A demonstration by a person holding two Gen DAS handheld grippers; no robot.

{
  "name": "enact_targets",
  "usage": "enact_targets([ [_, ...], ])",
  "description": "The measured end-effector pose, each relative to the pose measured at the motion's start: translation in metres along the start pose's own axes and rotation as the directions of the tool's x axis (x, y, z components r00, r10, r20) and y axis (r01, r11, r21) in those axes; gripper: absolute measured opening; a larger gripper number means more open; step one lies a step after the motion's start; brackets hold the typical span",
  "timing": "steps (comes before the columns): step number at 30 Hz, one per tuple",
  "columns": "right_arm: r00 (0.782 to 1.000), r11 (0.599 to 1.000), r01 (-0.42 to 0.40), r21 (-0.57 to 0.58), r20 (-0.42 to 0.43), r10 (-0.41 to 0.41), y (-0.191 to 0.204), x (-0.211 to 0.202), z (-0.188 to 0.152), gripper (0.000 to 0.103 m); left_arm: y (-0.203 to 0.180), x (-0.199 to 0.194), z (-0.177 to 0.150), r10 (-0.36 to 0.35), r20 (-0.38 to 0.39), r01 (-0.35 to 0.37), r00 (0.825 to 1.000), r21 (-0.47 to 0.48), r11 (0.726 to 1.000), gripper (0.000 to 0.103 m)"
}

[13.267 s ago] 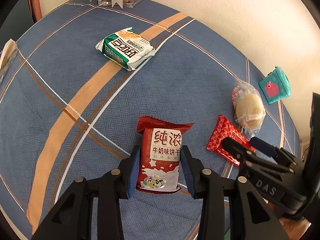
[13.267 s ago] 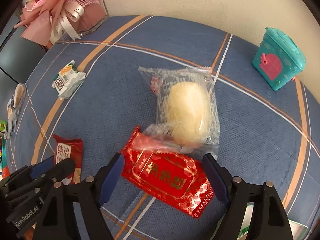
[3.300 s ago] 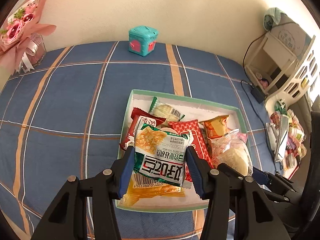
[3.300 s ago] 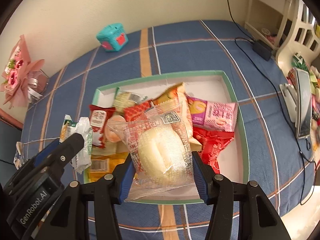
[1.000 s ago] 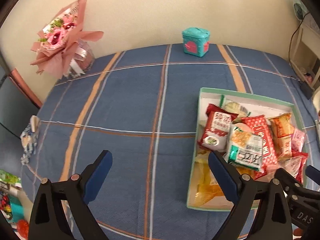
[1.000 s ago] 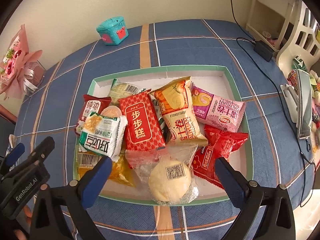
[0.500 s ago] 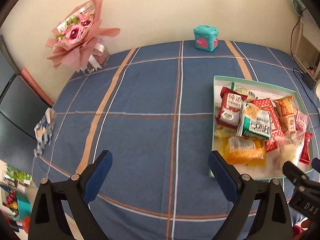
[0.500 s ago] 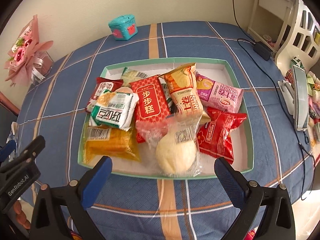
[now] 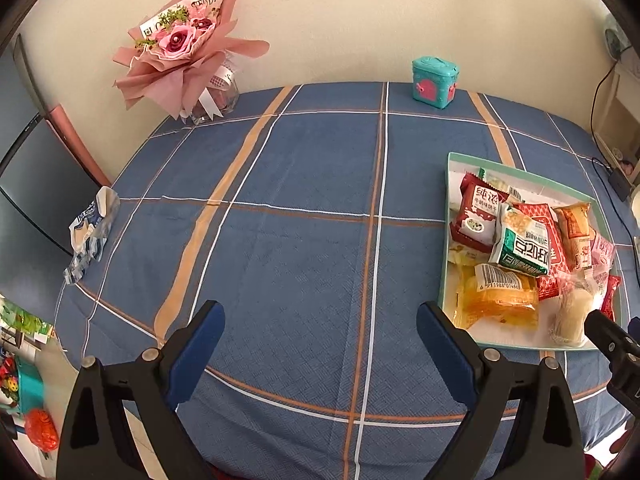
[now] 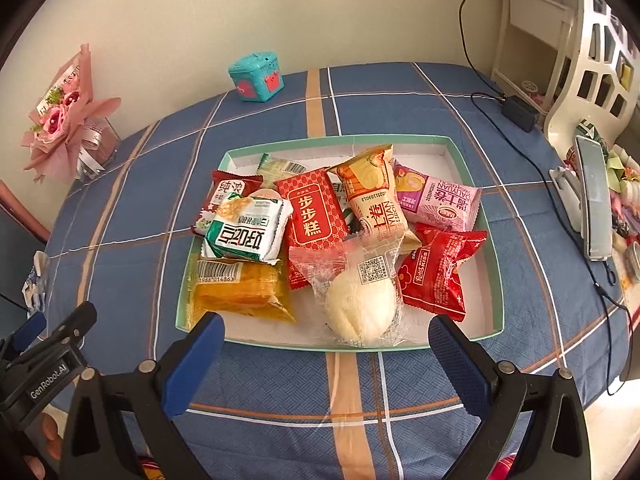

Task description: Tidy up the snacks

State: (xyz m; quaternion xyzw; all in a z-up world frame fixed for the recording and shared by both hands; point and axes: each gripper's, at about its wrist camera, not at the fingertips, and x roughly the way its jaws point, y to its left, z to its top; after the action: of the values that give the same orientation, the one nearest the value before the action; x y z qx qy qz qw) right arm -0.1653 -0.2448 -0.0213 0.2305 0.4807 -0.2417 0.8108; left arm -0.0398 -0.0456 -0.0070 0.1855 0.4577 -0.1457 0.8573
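Jaws of both grippers spread wide and empty: left gripper (image 9: 320, 344) above bare blue plaid tablecloth (image 9: 304, 240), right gripper (image 10: 326, 354) just short of the near rim of the tray.

Snacks all heaped inside a shallow white tray with a mint-green rim (image 10: 340, 141), on the tablecloth toward the right side of the table. Nearest the right gripper, a pale round bun in a clear wrapper (image 10: 360, 304) with a QR label. Left of it, an orange-yellow packet with a barcode (image 10: 236, 286), partly under a green-and-white cracker pack (image 10: 246, 232). Behind that, a dark red milk-biscuit packet (image 10: 226, 196). Mid-tray, a bright red packet with gold characters (image 10: 312, 216), overlapped at its lower end by the bun's wrapper. Beside it, an orange egg-roll packet (image 10: 376, 200), then a pink packet (image 10: 438, 198) toward the right wall, and a crinkled red packet (image 10: 436, 272) at the near right. At the far left corner, a small pale green packet (image 10: 280, 166).

Beyond the tray near the wall, a teal toy box with pink hearts (image 10: 256, 76). At the far left corner of the table, a pink rose bouquet in a glass vase (image 9: 184, 56). On the left table edge, a crumpled blue-and-white wrapper (image 9: 90, 236). Right of the table, a black cable with an adapter (image 10: 518, 108) and a white shelf unit (image 10: 560, 32).
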Motion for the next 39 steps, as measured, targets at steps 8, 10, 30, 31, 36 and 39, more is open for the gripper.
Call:
enact_targets([
  [8,1.0,1.0,-0.01,0.006,0.011,0.01,0.0,-0.004,0.002,0.103,0.003,-0.005,0.003,-0.009,0.026,0.009,1.0,-0.004,1.0,0.097],
  [10,1.0,1.0,-0.012,0.003,0.014,0.012,0.001,-0.004,0.003,0.103,0.003,-0.006,0.004,-0.01,0.03,0.01,1.0,-0.002,1.0,0.097],
  [30,1.0,0.999,-0.002,-0.049,0.028,0.004,0.012,-0.008,0.004,0.103,0.006,-0.012,0.007,-0.059,0.065,0.06,0.996,-0.01,0.998,0.097],
  [31,1.0,0.999,-0.002,-0.049,0.028,0.003,0.012,-0.008,0.004,0.103,0.006,-0.012,0.007,-0.06,0.063,0.06,0.996,-0.011,0.998,0.097],
  [36,1.0,0.999,-0.002,-0.053,0.028,0.004,0.012,-0.008,0.004,0.103,0.007,-0.011,0.007,-0.06,0.063,0.061,0.996,-0.012,0.998,0.097],
  [39,1.0,0.998,-0.002,-0.055,0.026,0.004,0.012,-0.008,0.004,0.103,0.006,-0.011,0.007,-0.06,0.063,0.06,0.996,-0.012,0.998,0.097],
])
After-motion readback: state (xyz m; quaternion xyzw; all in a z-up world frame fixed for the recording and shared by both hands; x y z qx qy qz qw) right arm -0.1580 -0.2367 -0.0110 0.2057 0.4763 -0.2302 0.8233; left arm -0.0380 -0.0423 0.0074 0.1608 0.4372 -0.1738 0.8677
